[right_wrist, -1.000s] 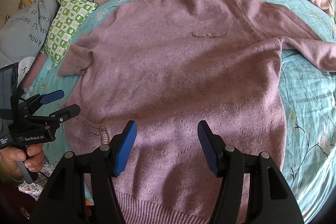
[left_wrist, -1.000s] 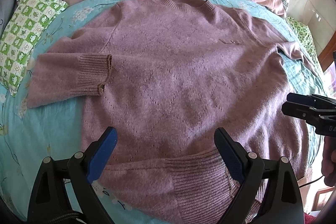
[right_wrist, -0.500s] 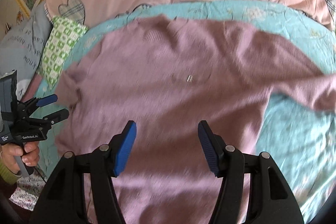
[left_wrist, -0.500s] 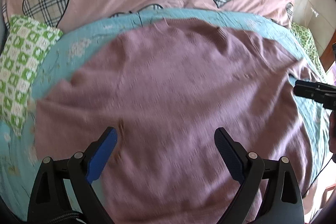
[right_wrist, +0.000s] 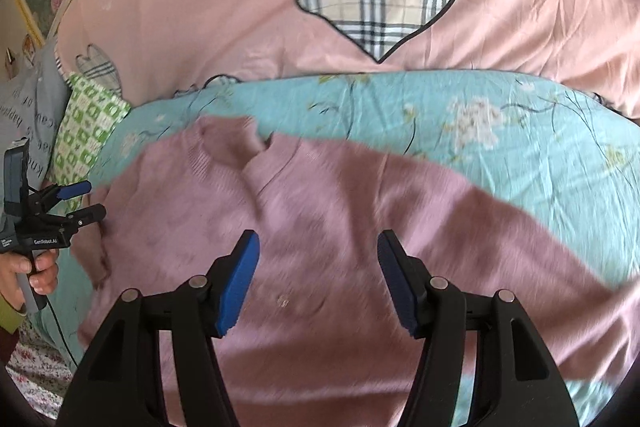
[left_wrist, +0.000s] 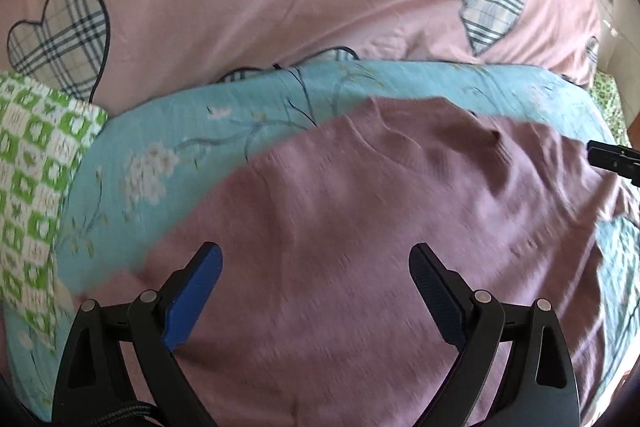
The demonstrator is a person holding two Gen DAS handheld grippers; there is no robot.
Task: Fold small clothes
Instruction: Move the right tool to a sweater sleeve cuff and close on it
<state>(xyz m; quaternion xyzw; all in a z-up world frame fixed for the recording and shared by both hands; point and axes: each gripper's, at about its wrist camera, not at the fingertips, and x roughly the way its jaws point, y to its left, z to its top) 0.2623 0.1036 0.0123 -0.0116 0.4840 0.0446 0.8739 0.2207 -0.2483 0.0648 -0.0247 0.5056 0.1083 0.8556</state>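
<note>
- The mauve sweater [right_wrist: 360,267] lies spread on the turquoise sheet [right_wrist: 400,111] of the bed, neckline [right_wrist: 256,155] toward the pink quilt [right_wrist: 200,7].
- Left gripper [left_wrist: 316,267] and right gripper [right_wrist: 318,251] hover above the sweater, fingers wide and empty.
- Risk: pinching near the neckline may gather both knit layers, or catch the sheet under the sweater.
- The sleeve trailing right of the neckline could drag and skew the fold.

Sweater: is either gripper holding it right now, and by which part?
Nothing is held. The left gripper and right gripper both have open jaws above the sweater, which lies on the bed, with no fabric pinched between them.
</note>
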